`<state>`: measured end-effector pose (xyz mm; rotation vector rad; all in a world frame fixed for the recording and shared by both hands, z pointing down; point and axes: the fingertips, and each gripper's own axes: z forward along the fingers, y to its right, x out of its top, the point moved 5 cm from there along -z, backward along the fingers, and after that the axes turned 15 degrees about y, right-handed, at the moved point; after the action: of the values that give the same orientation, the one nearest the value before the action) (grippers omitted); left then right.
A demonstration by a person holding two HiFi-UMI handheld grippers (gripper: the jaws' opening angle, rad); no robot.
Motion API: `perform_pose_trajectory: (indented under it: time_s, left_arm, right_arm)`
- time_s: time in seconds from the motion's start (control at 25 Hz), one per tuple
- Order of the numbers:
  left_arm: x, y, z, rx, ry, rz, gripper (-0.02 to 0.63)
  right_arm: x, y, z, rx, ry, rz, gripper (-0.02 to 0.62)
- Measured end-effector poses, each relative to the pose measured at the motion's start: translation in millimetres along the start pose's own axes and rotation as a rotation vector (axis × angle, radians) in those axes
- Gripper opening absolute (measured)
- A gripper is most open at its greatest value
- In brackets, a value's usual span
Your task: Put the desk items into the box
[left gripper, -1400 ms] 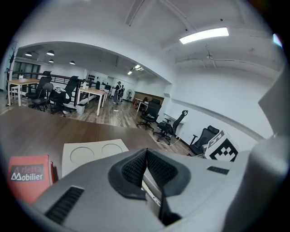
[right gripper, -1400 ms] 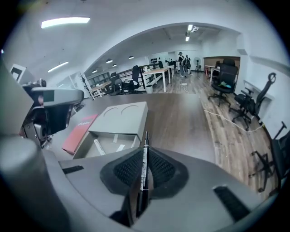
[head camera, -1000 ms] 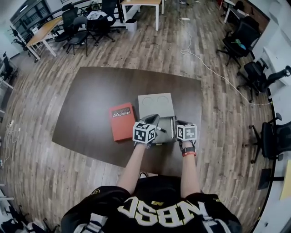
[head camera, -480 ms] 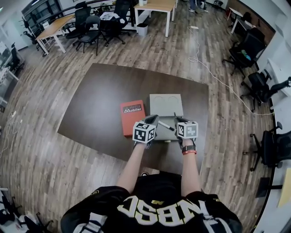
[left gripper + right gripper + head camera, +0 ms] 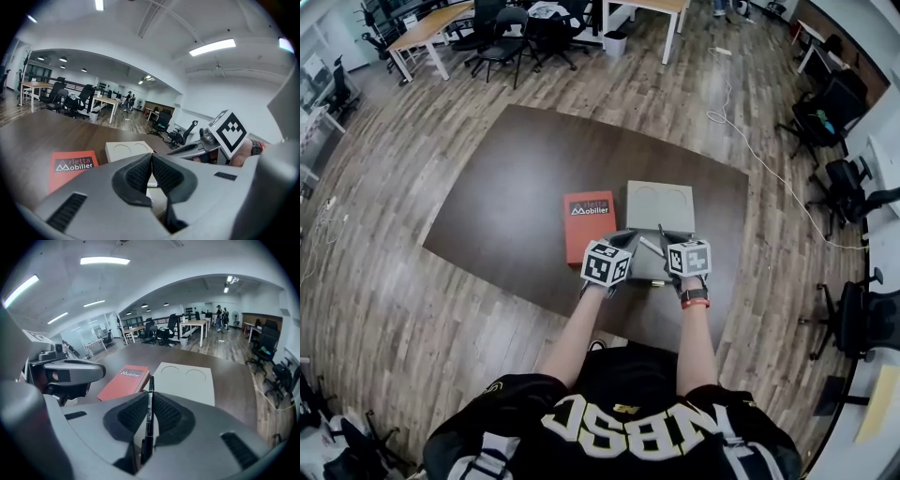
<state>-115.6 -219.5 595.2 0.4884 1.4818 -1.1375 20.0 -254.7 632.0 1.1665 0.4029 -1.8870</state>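
Note:
My right gripper is shut on a black pen that stands up between its pads. In the head view it hovers over the open grey box at the table's near edge. Beside it, my left gripper is shut with nothing between its pads, and it hangs over the box's left side. The box's flat grey lid lies just beyond the box. A red book lies to the left of the lid.
The dark brown table stands on a wooden floor. Office chairs are at the right, desks and chairs are at the far end, and a white cable trails across the floor.
The head view has tilted, so the table sits higher in the picture. Both grippers stay side by side over the box, and the pen stays in the right gripper.

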Motion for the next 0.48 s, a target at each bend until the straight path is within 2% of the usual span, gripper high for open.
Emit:
perform_pose_trajectory:
  time_s: [0.2, 0.36, 0.48]
  left_arm:
    - [-9.5, -12.5, 0.2, 0.022, -0.028, -0.02, 0.015]
    - [-14.1, -26.7, -0.7, 0.053, -0.041, -0.044, 0.015]
    - [-20.6, -36.0, -2.8, 0.077, -0.057, -0.06, 0.015]
  right_arm:
    - [-17.5, -4.8, 22.7, 0.041, -0.082, -0.08, 0.048]
    - [-31.5, -10.3, 41.0, 0.113, -0.13, -0.192, 0.048]
    - [-47.5, -13.7, 52.3, 0.163, -0.162, -0.218, 0.048]
